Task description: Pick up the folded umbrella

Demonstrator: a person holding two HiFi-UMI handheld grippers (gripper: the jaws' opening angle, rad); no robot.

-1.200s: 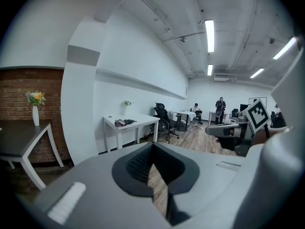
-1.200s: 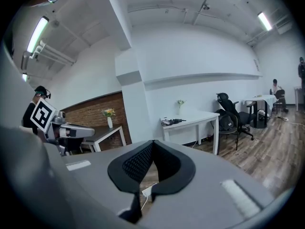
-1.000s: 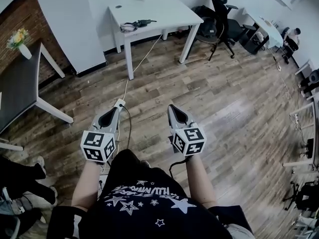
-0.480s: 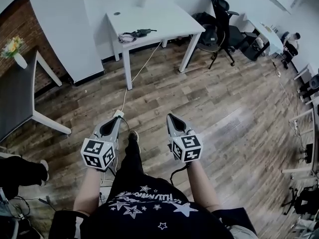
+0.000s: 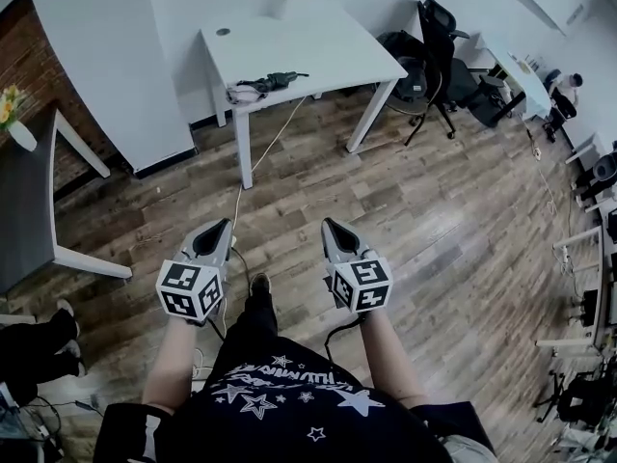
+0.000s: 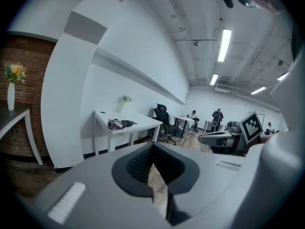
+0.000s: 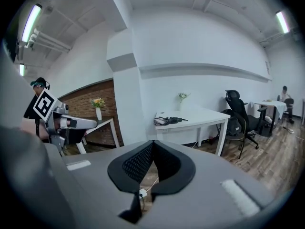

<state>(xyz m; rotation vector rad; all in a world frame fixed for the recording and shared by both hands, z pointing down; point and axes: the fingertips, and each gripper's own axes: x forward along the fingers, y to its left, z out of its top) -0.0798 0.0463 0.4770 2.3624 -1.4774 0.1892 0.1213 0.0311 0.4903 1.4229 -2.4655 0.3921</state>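
Note:
The folded umbrella (image 5: 260, 83) is a dark bundle lying at the front left of the white table (image 5: 318, 46). It also shows as a small shape on that table, the folded umbrella (image 6: 119, 123) in the left gripper view and the folded umbrella (image 7: 169, 120) in the right gripper view. My left gripper (image 5: 224, 226) and right gripper (image 5: 330, 224) are held side by side over the wooden floor, well short of the table and pointing toward it. Both are shut with nothing between the jaws, as the left gripper (image 6: 153, 146) and right gripper (image 7: 152, 143) show.
A white cable (image 5: 253, 157) runs from the table down across the floor to a power strip near my feet. A black office chair (image 5: 439, 46) stands right of the table. A dark table (image 5: 29, 201) with a vase of flowers (image 5: 12, 114) is at the left. Another person's legs (image 5: 34, 340) are at lower left.
Both grippers have travelled forward over the floor toward the white table, which now sits nearer and larger in the head view. The jaws stayed shut.

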